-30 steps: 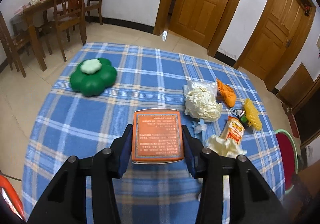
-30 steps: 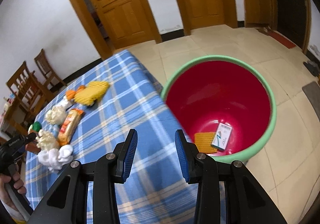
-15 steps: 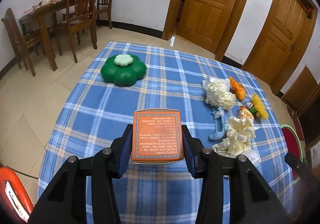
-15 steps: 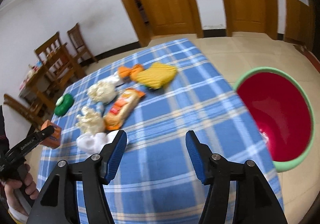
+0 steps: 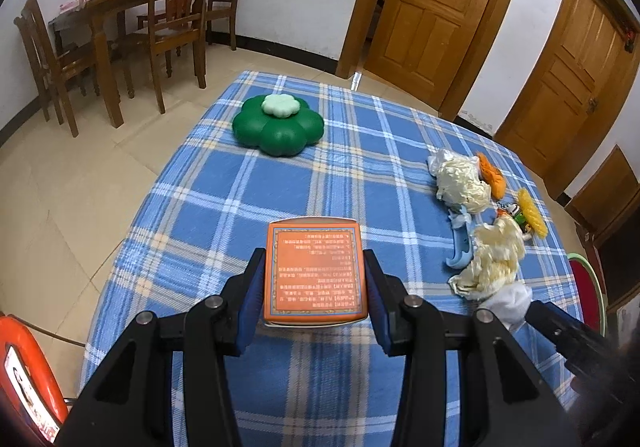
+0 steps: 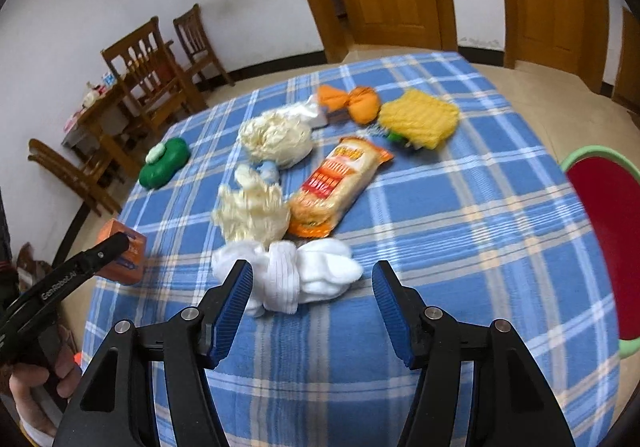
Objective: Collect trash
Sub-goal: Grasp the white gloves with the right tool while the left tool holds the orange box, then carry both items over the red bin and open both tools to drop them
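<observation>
My left gripper (image 5: pixel 316 287) is shut on an orange box (image 5: pixel 316 271) and holds it above the blue plaid tablecloth (image 5: pixel 280 175). The same orange box (image 6: pixel 124 255) shows at the left of the right wrist view. My right gripper (image 6: pixel 312 299) stands open just in front of a white rolled sock (image 6: pixel 292 275), with nothing between its pads. Beyond the sock lie crumpled cream paper (image 6: pixel 252 211), a snack packet (image 6: pixel 340 183), another cream wad (image 6: pixel 276 135), an orange wrapper (image 6: pixel 352 103) and a yellow mesh piece (image 6: pixel 420 119). The red bin (image 6: pixel 608 231) with a green rim stands beside the table at right.
A green flower-shaped box (image 5: pixel 278 125) sits at the table's far left. A light blue plastic piece (image 5: pixel 460 243) lies by the paper wads. Wooden chairs (image 5: pixel 172 19) and a dining table stand behind, wooden doors (image 5: pixel 432 3) on the far wall. A hand (image 6: pixel 36 387) holds the left gripper.
The right gripper swung from over the red bin back across the table to the white sock, and its jaws widened. The left gripper drifted with the orange box still held.
</observation>
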### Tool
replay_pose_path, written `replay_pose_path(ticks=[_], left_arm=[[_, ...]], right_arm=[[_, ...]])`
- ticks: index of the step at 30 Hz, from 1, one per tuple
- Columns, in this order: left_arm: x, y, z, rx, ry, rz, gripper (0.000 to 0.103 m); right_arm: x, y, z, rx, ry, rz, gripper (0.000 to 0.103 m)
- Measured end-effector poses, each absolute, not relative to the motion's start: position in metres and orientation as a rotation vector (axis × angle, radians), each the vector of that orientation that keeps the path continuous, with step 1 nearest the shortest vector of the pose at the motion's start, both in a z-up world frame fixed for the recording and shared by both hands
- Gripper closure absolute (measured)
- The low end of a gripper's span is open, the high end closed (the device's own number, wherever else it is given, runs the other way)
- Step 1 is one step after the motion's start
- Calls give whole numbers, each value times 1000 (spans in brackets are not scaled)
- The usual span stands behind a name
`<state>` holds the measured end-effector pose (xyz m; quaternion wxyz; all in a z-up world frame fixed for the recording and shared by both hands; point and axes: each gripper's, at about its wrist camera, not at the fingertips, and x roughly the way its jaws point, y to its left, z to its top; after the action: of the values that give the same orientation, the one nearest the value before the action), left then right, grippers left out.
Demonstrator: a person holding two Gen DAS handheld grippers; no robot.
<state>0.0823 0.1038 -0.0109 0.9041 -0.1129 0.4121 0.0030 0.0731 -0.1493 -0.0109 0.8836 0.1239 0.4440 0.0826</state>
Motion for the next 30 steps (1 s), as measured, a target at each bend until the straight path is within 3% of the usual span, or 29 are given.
replay_pose_path(ticks=[10, 14, 19, 24, 30], left_arm=[[80, 110, -15, -247, 859, 8, 57], [80, 107, -15, -242, 861, 3, 57], [78, 99, -12, -228, 858, -15, 57], [74, 89, -5, -216, 850, -40, 57], [72, 78, 0, -211, 850, -62, 57]], right_arm=[[80, -139, -27, 280, 959, 212, 41], [80, -137, -31, 285, 964, 244, 52], [75, -138, -32, 320, 966, 292, 76], [63, -140, -23, 299, 925, 297, 83], [46, -158, -4, 303, 854, 262, 84]])
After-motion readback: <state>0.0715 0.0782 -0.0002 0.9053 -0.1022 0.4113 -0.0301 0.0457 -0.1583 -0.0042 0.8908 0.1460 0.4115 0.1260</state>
